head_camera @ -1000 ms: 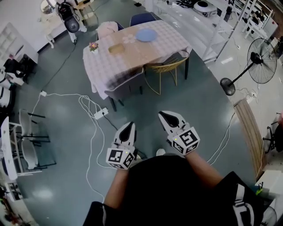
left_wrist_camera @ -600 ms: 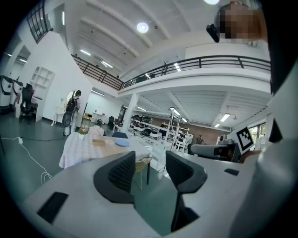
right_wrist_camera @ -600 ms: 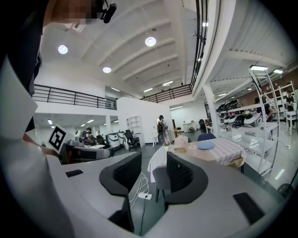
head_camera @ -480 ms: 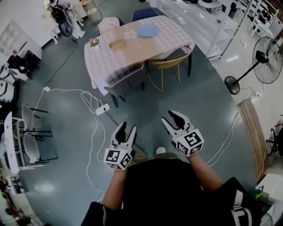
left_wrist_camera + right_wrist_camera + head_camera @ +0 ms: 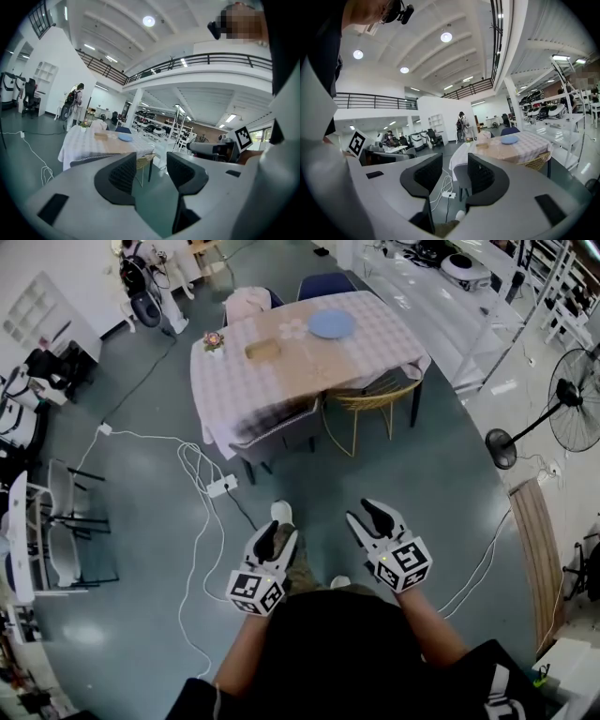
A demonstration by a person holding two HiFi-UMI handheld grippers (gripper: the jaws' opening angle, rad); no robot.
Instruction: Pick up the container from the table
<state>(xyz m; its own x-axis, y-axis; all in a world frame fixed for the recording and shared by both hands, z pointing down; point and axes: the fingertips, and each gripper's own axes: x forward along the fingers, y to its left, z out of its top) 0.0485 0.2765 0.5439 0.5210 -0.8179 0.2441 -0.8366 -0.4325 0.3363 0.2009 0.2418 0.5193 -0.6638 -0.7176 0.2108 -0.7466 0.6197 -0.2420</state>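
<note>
The container (image 5: pixel 264 350) is a small tan box lying on the checkered tablecloth of the table (image 5: pixel 244 390) at the top of the head view, far ahead of both grippers. It also shows small on the tabletop in the left gripper view, container (image 5: pixel 101 135), and in the right gripper view, container (image 5: pixel 482 145). My left gripper (image 5: pixel 277 538) and right gripper (image 5: pixel 367 515) hang low in front of the person's body over the floor. Both are open with nothing between the jaws, as seen at the left gripper (image 5: pixel 152 161) and the right gripper (image 5: pixel 454 168).
A blue plate (image 5: pixel 332 323) and a small flower pot (image 5: pixel 214 339) share the table. A grey chair (image 5: pixel 277 432) and a yellow wire chair (image 5: pixel 364 395) stand at its near side. White cables and a power strip (image 5: pixel 220 486) lie on the floor at left; a standing fan (image 5: pixel 572 395) is at right.
Both grippers went from shut to open and sank lower toward the body. The table now sits a little nearer and more to the right, and a shoe shows ahead of the left gripper.
</note>
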